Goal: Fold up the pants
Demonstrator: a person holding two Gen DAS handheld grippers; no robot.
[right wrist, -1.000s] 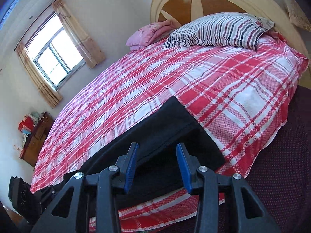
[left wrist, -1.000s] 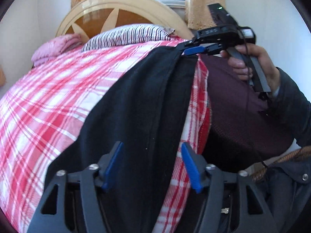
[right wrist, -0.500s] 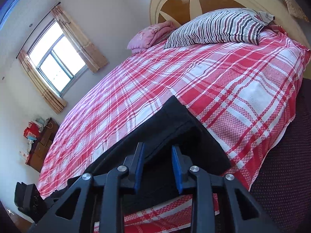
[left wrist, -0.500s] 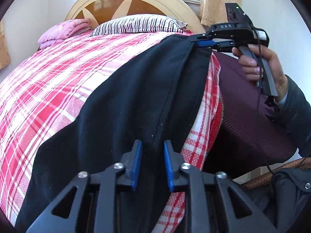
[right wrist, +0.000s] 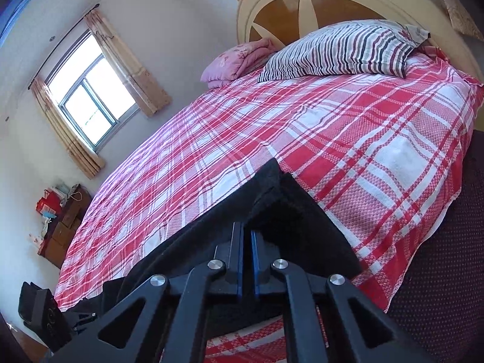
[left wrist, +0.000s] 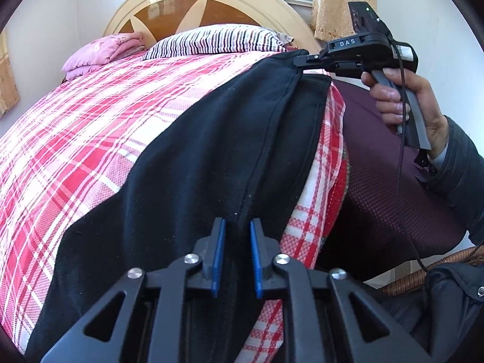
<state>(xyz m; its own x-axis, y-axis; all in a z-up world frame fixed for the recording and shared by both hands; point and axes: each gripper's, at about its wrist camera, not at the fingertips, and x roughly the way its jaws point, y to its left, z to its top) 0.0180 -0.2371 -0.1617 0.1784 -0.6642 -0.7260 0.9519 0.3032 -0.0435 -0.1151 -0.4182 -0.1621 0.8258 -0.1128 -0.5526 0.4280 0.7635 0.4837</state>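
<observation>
Black pants (left wrist: 193, 163) lie lengthwise along the near edge of a bed with a red and white plaid sheet (left wrist: 90, 121). My left gripper (left wrist: 236, 233) is shut on the near end of the pants, with a fold of cloth between its blue pads. My right gripper (right wrist: 247, 236) is shut on the far end of the pants (right wrist: 290, 208). In the left wrist view the right gripper (left wrist: 305, 60) pinches the top layer of that far end and holds it slightly lifted.
A striped pillow (right wrist: 341, 48) and a folded pink blanket (right wrist: 239, 57) lie by the wooden headboard (left wrist: 193, 9). A dark maroon mattress side (left wrist: 387, 187) drops off to the right. A wicker chair edge (left wrist: 423, 269) is at lower right. A window (right wrist: 90, 103) and a cabinet (right wrist: 60, 224) are across the room.
Both grippers were open around the pants' ends one second ago and have closed on the cloth. The far end now sits slightly raised in the right gripper.
</observation>
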